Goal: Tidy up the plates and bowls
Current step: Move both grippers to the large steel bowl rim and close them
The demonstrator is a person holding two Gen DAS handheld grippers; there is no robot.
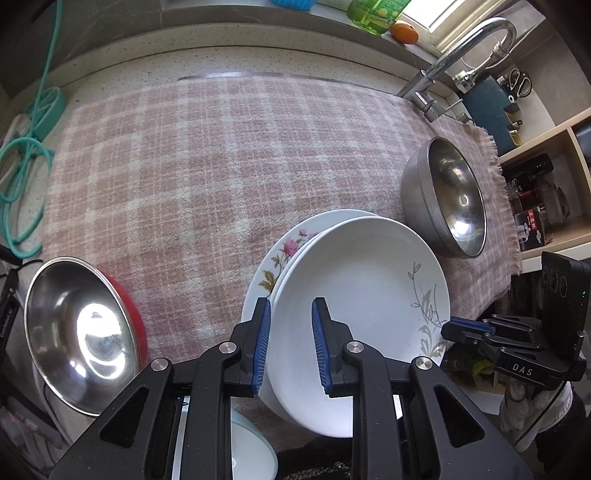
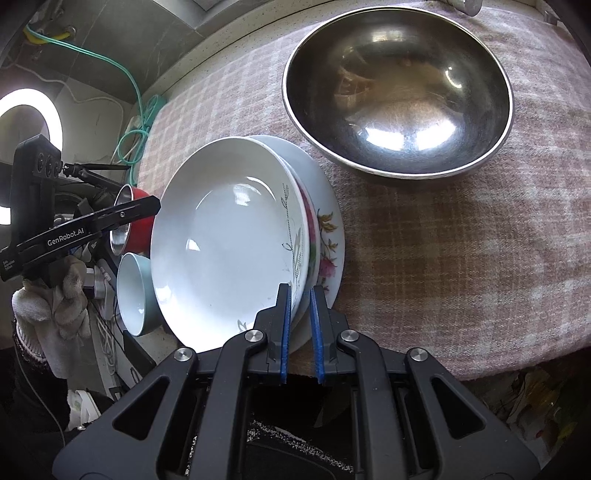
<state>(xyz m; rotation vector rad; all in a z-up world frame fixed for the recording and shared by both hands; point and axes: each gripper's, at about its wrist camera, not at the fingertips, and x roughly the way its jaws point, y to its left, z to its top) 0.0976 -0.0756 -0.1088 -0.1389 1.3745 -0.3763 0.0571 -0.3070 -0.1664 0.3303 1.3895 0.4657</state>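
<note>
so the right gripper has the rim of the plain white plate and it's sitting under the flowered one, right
Not quite. The right wrist view shows the white plate on top of the flowered plate, not under it. The right gripper does straddle its rim.

White plates [image 2: 225,236] stacked (top one tilted), steel bowl [image 2: 399,88] beside, upright

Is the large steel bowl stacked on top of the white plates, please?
No, the steel bowl sits apart on the checked cloth, beside the plates.

Daylight enters from the window [image 1: 439,22] and a ring lamp [image 2: 26,122] glows; the steel bowl [image 2: 397,92] shows glare, and edges bend strongly.
</note>
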